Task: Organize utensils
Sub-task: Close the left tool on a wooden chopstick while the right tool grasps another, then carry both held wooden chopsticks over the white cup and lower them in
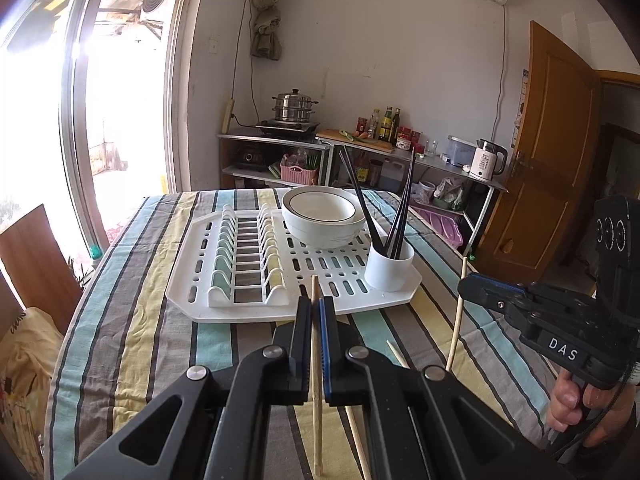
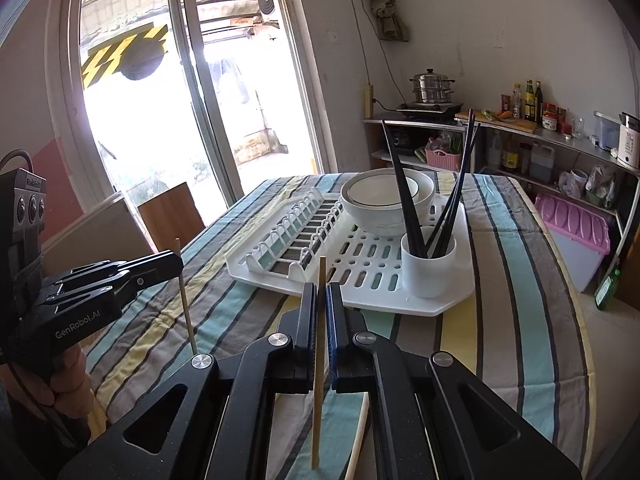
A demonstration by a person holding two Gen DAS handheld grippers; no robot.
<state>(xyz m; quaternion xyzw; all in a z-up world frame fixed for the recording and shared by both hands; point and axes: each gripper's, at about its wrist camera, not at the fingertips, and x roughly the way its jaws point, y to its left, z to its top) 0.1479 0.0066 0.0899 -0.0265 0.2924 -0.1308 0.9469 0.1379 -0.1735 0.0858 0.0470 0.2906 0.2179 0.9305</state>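
Both claws are clamped shut, each on one pale wooden chopstick. Left gripper (image 1: 315,308) pinches its chopstick (image 1: 317,400) between the pads; the stick stands nearly upright, its top poking just above the fingertips and its lower end hanging clear below the jaws. Right gripper (image 2: 321,294) holds a second wooden chopstick (image 2: 319,380) the same way, upright, tip showing above the pads, tail dangling beneath.

From the left wrist view the right gripper (image 1: 466,284) appears at the right edge, its stick (image 1: 456,320) slanting down toward the striped tablecloth (image 1: 132,320). A hand (image 1: 568,404) wraps its handle.

Ahead of both claws, well apart from them, sits the white drying rack (image 1: 256,312) on the table. On it stand a white bowl (image 1: 324,216) and a white cup (image 1: 390,266) holding several black chopsticks (image 1: 396,216), which lean outward in two directions. The cup occupies the near right corner of the rack, nearer the right gripper than the left.

Two more pale sticks (image 1: 396,354) lie on the cloth below the left claw, partly hidden by its frame; whether they touch each other cannot be told. In the right wrist view a pale curved strip (image 2: 360,436) shows beneath the frame, cut off, and its identity is unclear.
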